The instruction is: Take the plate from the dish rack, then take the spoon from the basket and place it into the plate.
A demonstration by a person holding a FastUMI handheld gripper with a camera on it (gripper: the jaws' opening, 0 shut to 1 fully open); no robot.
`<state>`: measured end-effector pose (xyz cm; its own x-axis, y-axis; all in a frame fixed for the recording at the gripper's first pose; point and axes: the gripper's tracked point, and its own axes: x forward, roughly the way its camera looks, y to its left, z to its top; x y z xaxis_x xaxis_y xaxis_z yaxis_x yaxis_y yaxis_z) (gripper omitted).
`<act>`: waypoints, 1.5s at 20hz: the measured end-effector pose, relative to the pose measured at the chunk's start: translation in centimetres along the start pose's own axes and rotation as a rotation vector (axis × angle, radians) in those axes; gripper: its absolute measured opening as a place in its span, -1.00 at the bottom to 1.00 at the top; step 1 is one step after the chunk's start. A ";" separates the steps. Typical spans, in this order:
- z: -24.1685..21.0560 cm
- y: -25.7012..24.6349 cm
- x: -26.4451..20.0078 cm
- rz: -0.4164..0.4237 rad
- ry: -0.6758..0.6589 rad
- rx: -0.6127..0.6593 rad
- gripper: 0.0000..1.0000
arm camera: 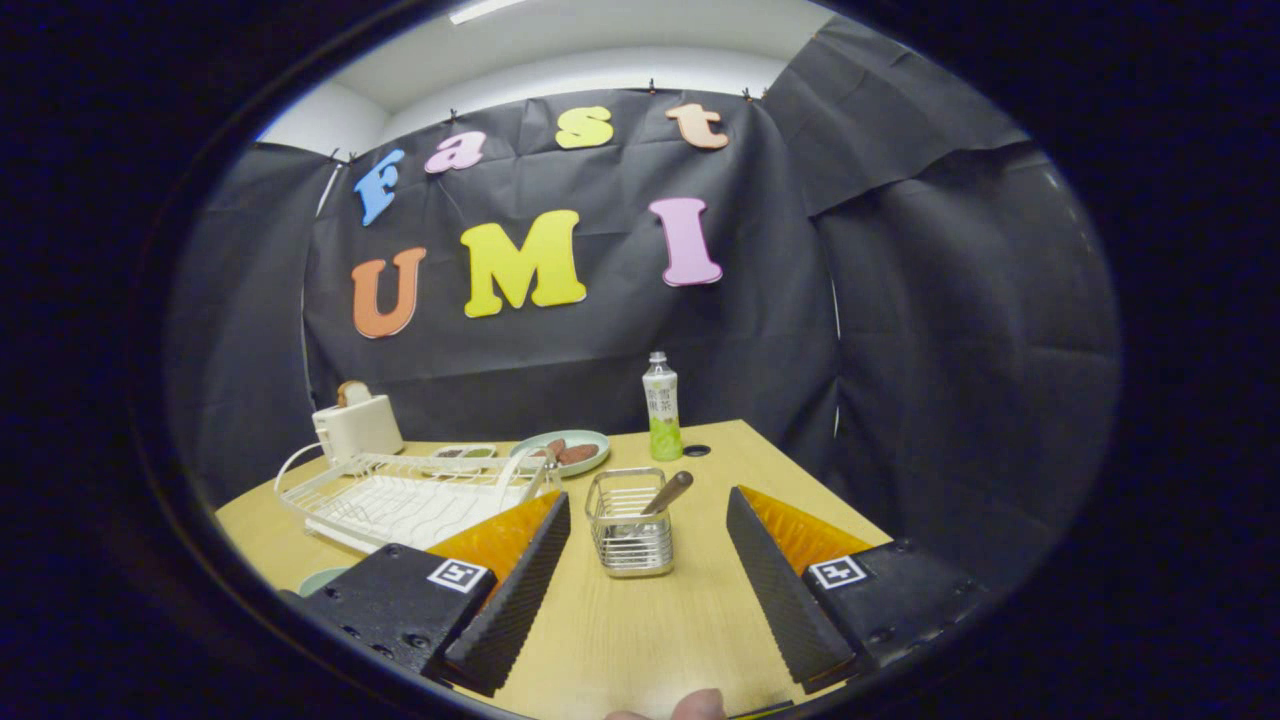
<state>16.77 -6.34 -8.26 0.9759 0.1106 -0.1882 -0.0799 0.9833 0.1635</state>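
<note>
On the table point(640, 640), straight ahead of me, stands the wire basket point(630, 540), and my jaws are spread wide and empty, one on each side of the line to it. The spoon point(668, 492) sits in the basket with its handle leaning out over the rim, up and towards my right jaw; its bowl is hidden down inside the wires.

The dish rack point(400, 495) lies off beyond my left jaw, and I see no plate standing in it. A pale rim point(322, 580) peeks out just beside my left jaw, low on the table. I take that for the plate, though too little shows to be sure. So I judge the spoon is the step in hand.

To do it well I should come in above the basket rim, not at the wires, and centre the slanted handle between my jaws. I should close on the handle's free upper end, across its narrow sides. The basket looks light, so I would lift straight up along the handle's lean, lest the bowl catch and drag the basket over.
</note>
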 end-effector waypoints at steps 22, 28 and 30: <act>0.5 0.6 10.0 0.088 0.067 0.108 -0.61; 3.9 1.8 9.2 0.099 0.067 0.046 -0.75; 5.9 2.2 8.3 0.103 0.056 0.018 -0.77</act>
<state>25.91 -4.06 -3.78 0.9496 0.2196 -0.2235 -0.1753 0.9635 0.2022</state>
